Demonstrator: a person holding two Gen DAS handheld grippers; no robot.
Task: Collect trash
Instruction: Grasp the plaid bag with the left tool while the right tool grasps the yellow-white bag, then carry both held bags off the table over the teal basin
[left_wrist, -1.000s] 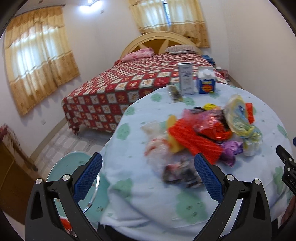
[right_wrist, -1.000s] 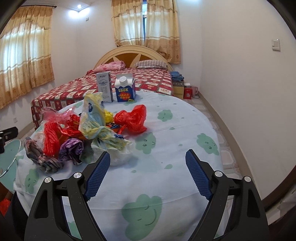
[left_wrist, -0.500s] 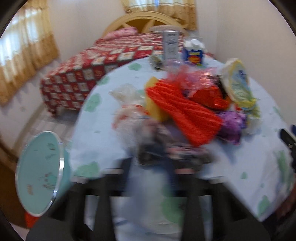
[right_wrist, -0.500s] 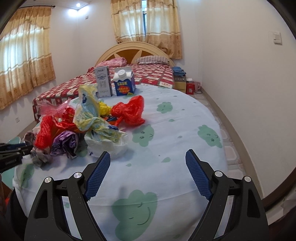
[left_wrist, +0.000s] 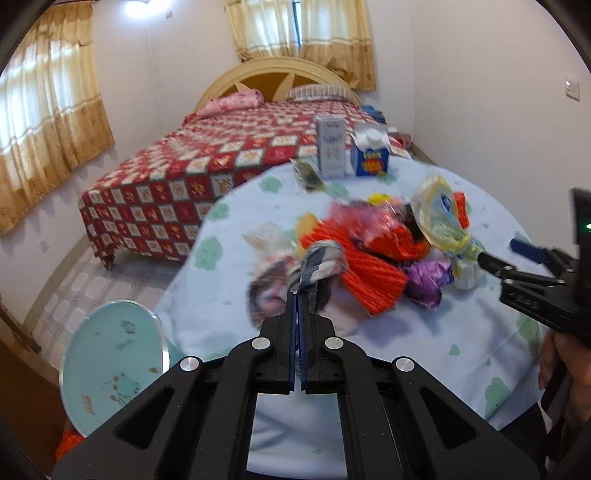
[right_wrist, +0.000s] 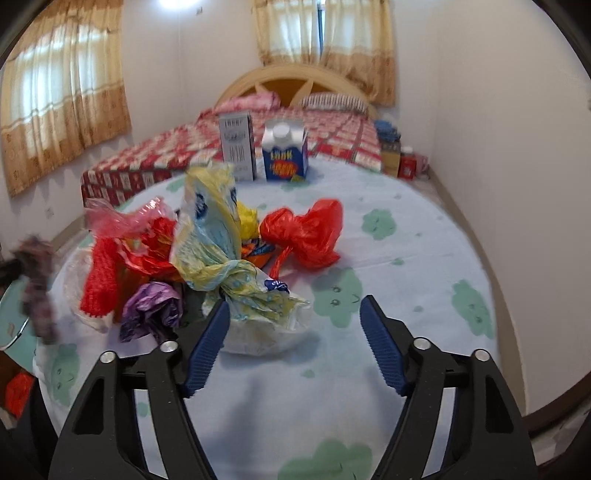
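Tongs first: left gripper (left_wrist: 298, 295) is pinched closed on a grey-patterned wrapper (left_wrist: 317, 264), lifted at the trash pile's (left_wrist: 384, 243) near edge; right gripper (right_wrist: 295, 332) gapes wide, holding nothing, its left finger beside a yellow-blue bag (right_wrist: 218, 251); beyond stand two cartons (right_wrist: 284, 153) on the round table (right_wrist: 406, 258); behind, a bed (left_wrist: 229, 158).

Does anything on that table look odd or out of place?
Yes: a heap of crumpled plastic bags litters the table, while two cartons stand upright behind it. The left gripper pinches one dark wrapper.
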